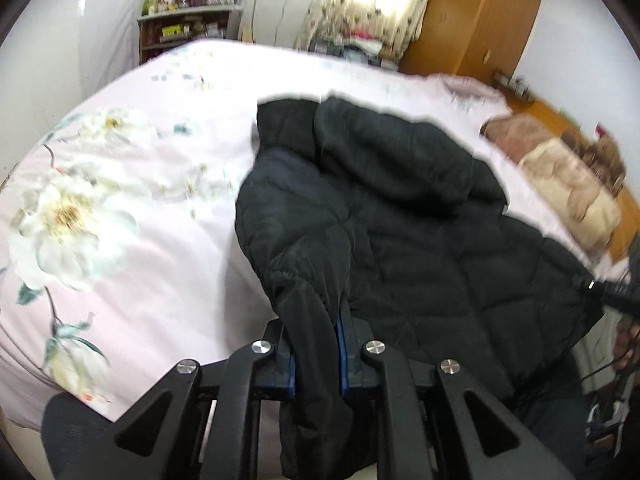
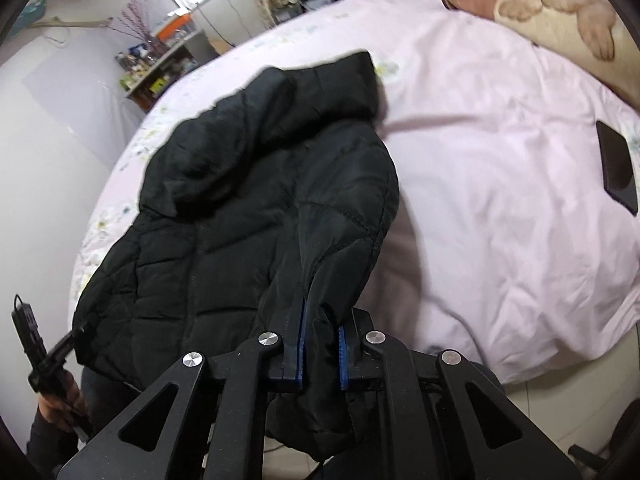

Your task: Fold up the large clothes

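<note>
A black quilted hooded jacket (image 1: 400,216) lies on a pink floral bedspread (image 1: 132,208), hood toward the far side. My left gripper (image 1: 316,344) is shut on the jacket's near left corner, black fabric bunched between its blue pads and hanging below them. In the right wrist view the same jacket (image 2: 248,200) stretches away from me, and my right gripper (image 2: 322,340) is shut on its near right corner, cloth pinched between the pads and drooping underneath. Both held corners are lifted off the bed.
A beige plush toy (image 1: 560,184) lies by the wooden headboard. A dark phone (image 2: 618,164) rests on the bedspread (image 2: 500,184) to the right. A cluttered shelf (image 1: 188,28) and a wooden wardrobe (image 1: 480,12) stand beyond the bed. The other gripper's handle and a hand (image 2: 52,364) show lower left.
</note>
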A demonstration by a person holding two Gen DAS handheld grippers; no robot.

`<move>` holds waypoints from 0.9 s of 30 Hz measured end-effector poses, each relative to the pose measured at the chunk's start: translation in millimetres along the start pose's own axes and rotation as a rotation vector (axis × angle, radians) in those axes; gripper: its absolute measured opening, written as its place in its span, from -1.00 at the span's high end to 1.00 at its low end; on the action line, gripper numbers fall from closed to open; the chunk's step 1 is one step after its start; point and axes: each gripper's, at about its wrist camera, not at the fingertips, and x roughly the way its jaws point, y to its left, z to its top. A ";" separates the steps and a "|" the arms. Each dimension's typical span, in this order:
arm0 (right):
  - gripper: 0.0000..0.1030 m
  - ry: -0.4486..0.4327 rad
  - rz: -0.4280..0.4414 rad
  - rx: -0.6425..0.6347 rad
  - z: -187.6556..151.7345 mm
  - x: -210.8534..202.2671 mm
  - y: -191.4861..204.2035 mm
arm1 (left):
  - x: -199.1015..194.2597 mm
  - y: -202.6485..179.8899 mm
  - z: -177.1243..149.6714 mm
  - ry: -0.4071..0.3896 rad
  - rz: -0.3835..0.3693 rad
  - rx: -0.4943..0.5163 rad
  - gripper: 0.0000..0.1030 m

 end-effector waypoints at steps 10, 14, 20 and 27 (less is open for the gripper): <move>0.78 -0.084 0.059 0.041 -18.7 -58.0 -3.5 | -56.0 21.5 -1.5 -0.081 -0.090 -0.060 0.72; 0.78 -0.097 0.076 0.055 -9.9 -60.4 -5.1 | -53.7 25.0 4.5 -0.083 -0.111 -0.089 0.72; 0.78 -0.162 0.133 0.077 20.2 -62.0 10.9 | -53.0 25.9 42.4 -0.123 -0.155 -0.113 0.72; 0.78 -0.250 0.188 0.139 91.8 -55.4 7.3 | -34.2 27.5 118.1 -0.197 -0.173 -0.173 0.71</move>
